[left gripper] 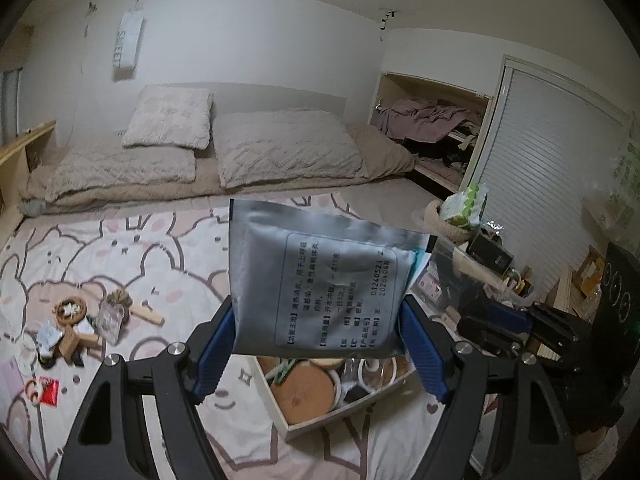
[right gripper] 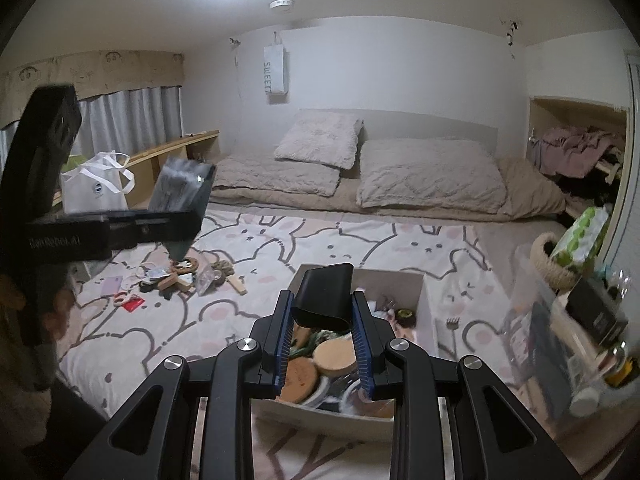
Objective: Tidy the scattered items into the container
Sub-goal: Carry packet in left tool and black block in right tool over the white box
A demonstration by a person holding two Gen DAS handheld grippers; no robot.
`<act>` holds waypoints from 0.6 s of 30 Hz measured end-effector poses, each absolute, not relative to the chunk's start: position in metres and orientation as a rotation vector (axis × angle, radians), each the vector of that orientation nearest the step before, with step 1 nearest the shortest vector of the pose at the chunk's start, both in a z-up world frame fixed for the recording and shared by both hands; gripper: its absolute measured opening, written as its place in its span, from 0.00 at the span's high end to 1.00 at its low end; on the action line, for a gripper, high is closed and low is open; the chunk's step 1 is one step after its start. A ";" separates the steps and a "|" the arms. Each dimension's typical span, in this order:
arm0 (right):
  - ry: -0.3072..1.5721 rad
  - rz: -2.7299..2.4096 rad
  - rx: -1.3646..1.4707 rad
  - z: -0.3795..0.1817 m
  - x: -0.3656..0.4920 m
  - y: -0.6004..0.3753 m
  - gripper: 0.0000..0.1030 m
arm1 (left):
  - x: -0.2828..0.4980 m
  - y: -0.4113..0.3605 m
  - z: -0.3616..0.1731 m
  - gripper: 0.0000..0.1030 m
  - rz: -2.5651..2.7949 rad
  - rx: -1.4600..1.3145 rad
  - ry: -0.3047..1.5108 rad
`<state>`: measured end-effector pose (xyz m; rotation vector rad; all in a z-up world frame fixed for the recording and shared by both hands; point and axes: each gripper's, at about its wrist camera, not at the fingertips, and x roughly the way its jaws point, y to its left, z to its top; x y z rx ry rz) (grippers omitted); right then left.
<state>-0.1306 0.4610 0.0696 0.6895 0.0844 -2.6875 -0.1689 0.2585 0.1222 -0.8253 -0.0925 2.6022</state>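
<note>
Box (right gripper: pixel 424 292) sitting on the bunny-print bed cover (right gripper: pixel 320 248), white-walled and open-topped, already pretty full: round wooden coasters (right gripper: pixel 334 354), a white ring-shaped thing, some green bits, rest too jumbled to name. Held above it, two items. Left tool (left gripper: pixel 320 340) pinching a silver foil sachet (left gripper: pixel 316 280) by its lower edges, printed label facing the camera, blocking most of the box in that view. Right tool (right gripper: pixel 322 320) clamped tight on a small black case (right gripper: pixel 324 296), hanging over the box's near half.

Off to the left on the cover, leftover scatter (right gripper: pixel 176 276) well apart from the box: wooden blocks, a twine roll, a clear packet, a red packet, scissors maybe, hard to say. Small fork (right gripper: pixel 452 324) lying just beside the box's right wall. Further right, a woven basket (right gripper: pixel 548 260) holding a green tissue pack, plus clear bins and bottles, blurry and cut off at the edge. Pillows (right gripper: pixel 428 176) at the bed's far end
</note>
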 end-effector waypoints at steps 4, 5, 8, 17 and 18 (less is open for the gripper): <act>0.024 -2.668 0.714 0.068 -0.149 0.478 0.72 | -0.189 0.274 0.129 0.24 2.596 -0.812 -0.077; 0.025 -2.666 0.721 0.067 -0.155 0.481 0.72 | -0.196 0.279 0.129 0.24 2.592 -0.812 -0.073; 0.025 -2.669 0.740 0.064 -0.173 0.492 0.72 | -0.217 0.290 0.124 0.24 2.580 -0.809 -0.066; -0.016 -2.621 0.924 0.032 -0.249 0.506 0.72 | -0.277 0.313 0.085 0.24 2.535 -0.870 -0.061; -0.007 -2.609 0.951 0.027 -0.259 0.505 0.72 | -0.282 0.314 0.080 0.24 2.533 -0.879 -0.055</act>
